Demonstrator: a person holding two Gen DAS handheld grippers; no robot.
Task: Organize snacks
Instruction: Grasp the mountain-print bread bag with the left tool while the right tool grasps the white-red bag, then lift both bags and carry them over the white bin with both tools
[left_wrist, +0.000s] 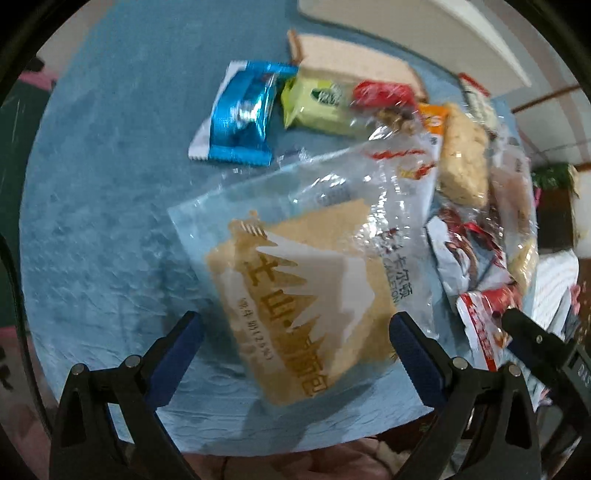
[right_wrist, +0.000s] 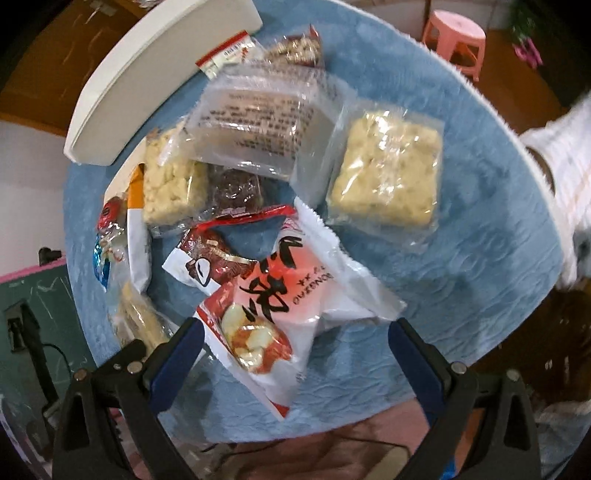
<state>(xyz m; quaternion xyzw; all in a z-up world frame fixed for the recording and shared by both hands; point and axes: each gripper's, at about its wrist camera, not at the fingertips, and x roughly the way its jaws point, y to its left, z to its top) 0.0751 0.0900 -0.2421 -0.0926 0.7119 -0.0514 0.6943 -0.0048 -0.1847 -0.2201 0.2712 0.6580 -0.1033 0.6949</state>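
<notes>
The left claw (left_wrist: 295, 328) is spread wide over the blue table (left_wrist: 103, 192), gripping nothing. A bread packet (left_wrist: 303, 295), clear wrap with a white mountain print, lies flat on the table between its blue pads (left_wrist: 184, 343); whether they touch it I cannot tell. Beyond it sit a blue packet (left_wrist: 240, 114), a green packet (left_wrist: 317, 103) and a red packet (left_wrist: 384, 94) in a row, near a white tray (left_wrist: 424, 22) at the far edge.

The right claw (right_wrist: 295, 328) is equally wide apart and holds nothing. A red-and-white bag (right_wrist: 280, 306) lies between its fingers, near the table's front edge. Behind it are a dark red packet (right_wrist: 210, 258), a puffed-rice square (right_wrist: 388, 177) off to the right, a second one (right_wrist: 170, 188) to the left, and a clear packet with printed text (right_wrist: 258, 125) overlapping the pile. A white sleeve (right_wrist: 565, 177) shows at the right edge.
</notes>
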